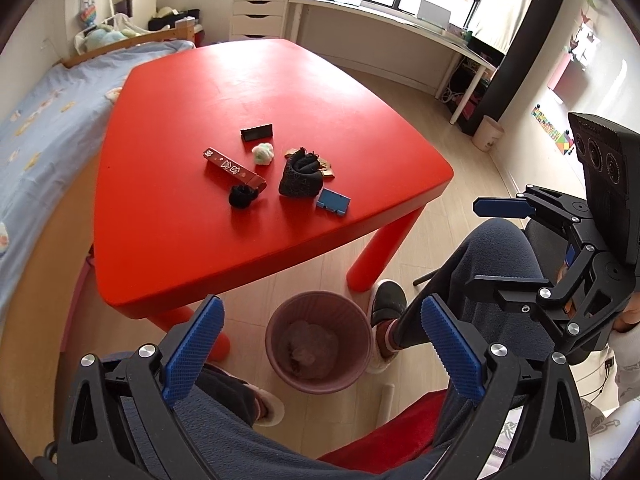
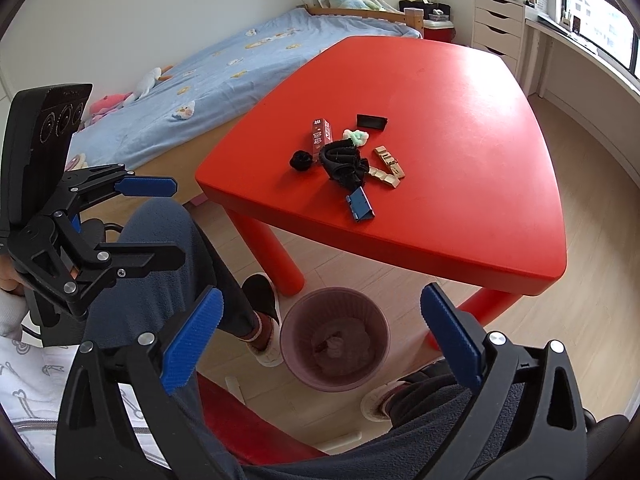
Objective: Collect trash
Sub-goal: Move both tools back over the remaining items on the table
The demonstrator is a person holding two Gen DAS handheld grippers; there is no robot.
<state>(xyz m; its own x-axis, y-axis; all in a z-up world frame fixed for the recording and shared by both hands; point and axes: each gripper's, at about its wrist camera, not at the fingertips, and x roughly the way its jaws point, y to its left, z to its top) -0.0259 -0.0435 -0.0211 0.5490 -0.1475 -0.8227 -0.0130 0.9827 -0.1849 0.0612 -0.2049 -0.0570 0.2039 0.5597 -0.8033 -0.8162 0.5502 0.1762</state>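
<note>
the pink bin (image 1: 319,340) stands on the wooden floor just off the near edge of the red bench (image 1: 256,92), between the person's two feet, with crumpled pale paper lying in its bottom. up on the bench the leftover bits sit in a loose cluster near its middle: a long red box (image 1: 234,169), a small black ball of fluff (image 1: 241,196) touching the box's near end, a pale green-and-white wad (image 1: 263,153), a black wedge-shaped piece (image 1: 257,133) just beyond it, a dark crumpled pouch (image 1: 301,176) with some gold-coloured pieces (image 2: 387,167) beside it, and a small blue folded card (image 1: 334,202) at the near right of the group.

the left tongs (image 1: 320,346) hang over the bin with their blue pads spread wide and nothing between them (the bin shows through the gap). the right tongs (image 2: 322,340) are in the same pose from the other side, spread wide and empty, also above the bin. each pair shows at the edge of the other's view, jaws apart.

the person sits on a red seat with dark trousers and pale slippers. a bed with a blue sheet (image 2: 224,68) runs along the left of the bench, and white drawers (image 1: 260,12) and a long desk stand under the far window.
</note>
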